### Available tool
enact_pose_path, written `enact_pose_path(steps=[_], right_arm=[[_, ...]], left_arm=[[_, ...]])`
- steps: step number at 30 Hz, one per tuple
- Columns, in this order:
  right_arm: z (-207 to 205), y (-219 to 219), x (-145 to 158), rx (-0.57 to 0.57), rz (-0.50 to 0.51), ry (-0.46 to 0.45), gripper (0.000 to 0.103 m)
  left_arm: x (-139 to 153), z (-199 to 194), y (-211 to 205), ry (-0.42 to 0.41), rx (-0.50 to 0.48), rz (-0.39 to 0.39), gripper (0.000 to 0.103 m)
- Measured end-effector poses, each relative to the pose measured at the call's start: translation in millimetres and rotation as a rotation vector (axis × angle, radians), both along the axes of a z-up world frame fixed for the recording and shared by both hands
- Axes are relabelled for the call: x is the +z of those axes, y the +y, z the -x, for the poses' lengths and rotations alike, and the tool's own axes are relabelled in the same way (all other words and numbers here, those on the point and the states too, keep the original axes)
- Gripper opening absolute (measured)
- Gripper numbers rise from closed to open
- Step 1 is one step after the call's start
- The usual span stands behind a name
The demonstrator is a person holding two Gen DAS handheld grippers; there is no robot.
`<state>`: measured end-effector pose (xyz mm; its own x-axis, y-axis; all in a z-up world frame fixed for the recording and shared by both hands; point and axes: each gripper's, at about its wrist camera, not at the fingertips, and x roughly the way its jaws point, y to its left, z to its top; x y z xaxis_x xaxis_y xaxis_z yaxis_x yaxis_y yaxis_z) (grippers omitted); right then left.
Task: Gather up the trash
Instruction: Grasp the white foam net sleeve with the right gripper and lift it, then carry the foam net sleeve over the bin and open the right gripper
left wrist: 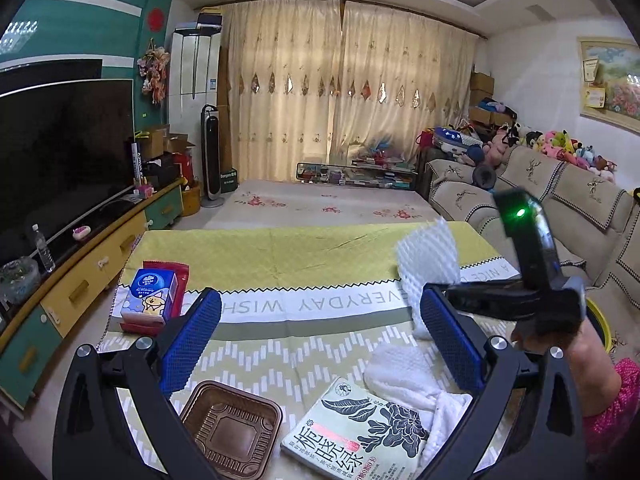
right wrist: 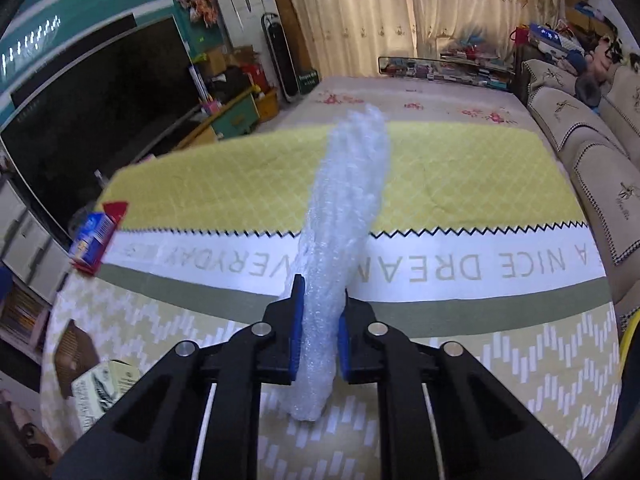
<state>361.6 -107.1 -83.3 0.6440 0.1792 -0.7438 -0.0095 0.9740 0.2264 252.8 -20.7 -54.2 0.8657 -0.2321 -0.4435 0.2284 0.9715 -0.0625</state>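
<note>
My right claw [right wrist: 320, 320] was pinching a white foam net sleeve [right wrist: 340, 232] in the middle of its view, and the sleeve stuck up above the table [right wrist: 460, 184]. In the left view, the sleeve [left wrist: 428, 256] showed at the right, up off the cloth. My left claw [left wrist: 320, 344] was spread wide with nothing between its blue pads [left wrist: 192, 340]. Low in that view lay a brown plastic tray [left wrist: 232, 428], a book [left wrist: 360, 428] and a white towel [left wrist: 404, 376]. A tissue pack [left wrist: 150, 292] sat at the left.
</note>
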Motion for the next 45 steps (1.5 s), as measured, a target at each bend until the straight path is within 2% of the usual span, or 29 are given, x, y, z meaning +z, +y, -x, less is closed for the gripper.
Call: enact_pose_path(steps=[10,14,17,20,30,37,40,42,45], right_arm=[[44.3,-34.5,55.5,-0.029,-0.019,-0.13,0.013],[73.0,-63.4,67.7,-0.072,-0.021,-0.161,0.013],[98.1,-93.8,69.7,-0.152,0.021,-0.184,0.013],[119.3,-129.5,65.3,-0.243,0.059,-0.184,0.013],[178.2,-254.5,26.7,-0.576,0.145,-0.096,0.014],[188.1,-295.9,-4.1,-0.675,0.167,-0.024,0.016],[189.0,-303.2,-11.3,-0.708,0.171,-0.011,0.025],[188.8,-304.5,-14.9,-0.725,0.173,-0.009,0.039],[190.4,-304.2,-16.4,-0.747,0.172,-0.015,0.043]], left_arm=[[0.1,4.3,-5.7,-0.01,-0.019,-0.015,0.098],[-1.4,2.9,-6.0,0.004,-0.033,-0.002,0.098],[-1.6,3.9,-7.3,0.001,-0.04,-0.003,0.098],[-0.3,6.4,-8.9,-0.014,-0.039,-0.008,0.098],[-1.2,7.2,-12.9,-0.009,-0.039,-0.019,0.098],[-2.1,5.8,-15.9,-0.002,-0.04,-0.029,0.098],[-2.4,5.4,-16.9,0.001,-0.043,-0.03,0.098],[-2.2,6.4,-17.3,0.0,-0.045,-0.033,0.098],[-1.7,7.1,-18.5,-0.003,-0.049,-0.034,0.098]])
